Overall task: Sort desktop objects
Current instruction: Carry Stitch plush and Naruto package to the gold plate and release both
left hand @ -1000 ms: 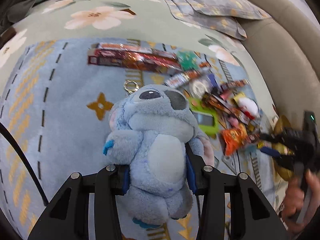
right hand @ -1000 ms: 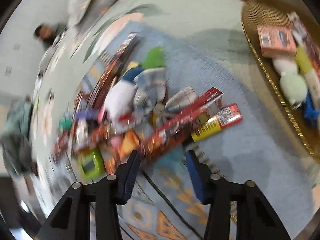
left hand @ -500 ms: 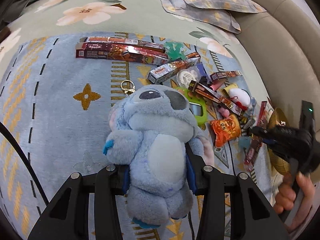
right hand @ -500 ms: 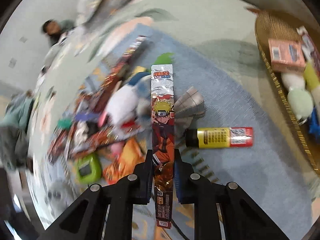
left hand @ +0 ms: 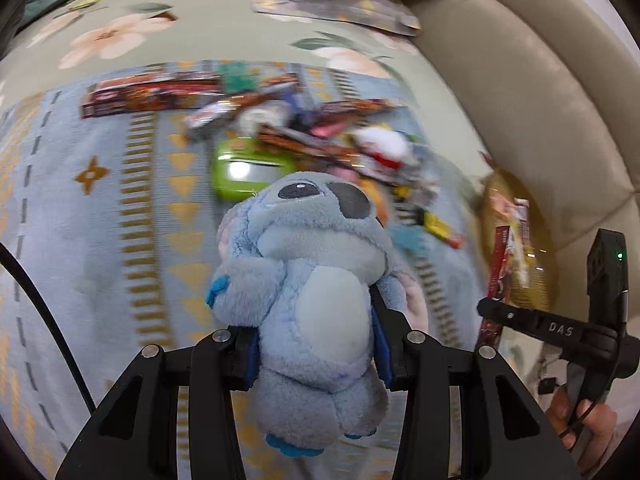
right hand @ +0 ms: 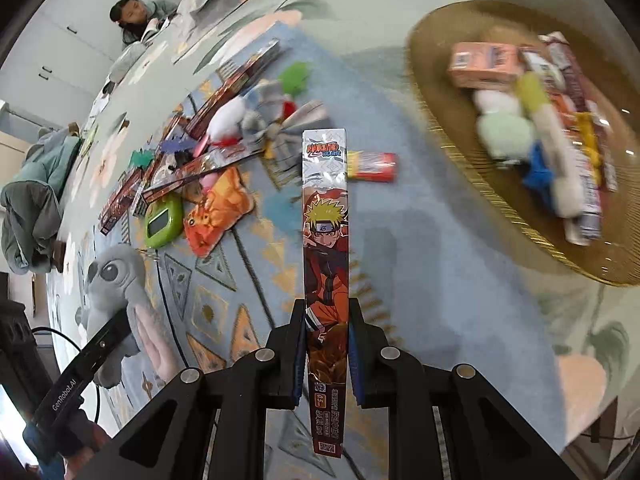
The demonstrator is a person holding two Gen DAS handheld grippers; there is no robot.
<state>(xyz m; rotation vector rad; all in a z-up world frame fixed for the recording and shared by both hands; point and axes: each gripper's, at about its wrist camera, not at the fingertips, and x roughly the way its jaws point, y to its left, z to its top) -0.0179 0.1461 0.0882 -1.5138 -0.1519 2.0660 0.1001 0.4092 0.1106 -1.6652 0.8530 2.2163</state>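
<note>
Plush toy [left hand: 316, 300], one blue-grey figure, is sitting clamped in the left hand-held gripper [left hand: 314, 354]. One long card pack [right hand: 326, 256] reading "NARUTO" is standing pinched in the right hand-held gripper [right hand: 326, 356], above the blue rug [right hand: 420, 240]. Beyond, one green gadget [right hand: 162, 220] is lying among loose packs; one gold tray [right hand: 440, 128] is holding sorted items.

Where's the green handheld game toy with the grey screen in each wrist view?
Left wrist: green handheld game toy, upper centre, just above the blue plush toy's head, blurred.
Right wrist: same toy, left of centre, beside the orange snack bag.
Shared landmark: the blue plush toy, also at lower left in the right wrist view, clamped by the left gripper.
</note>
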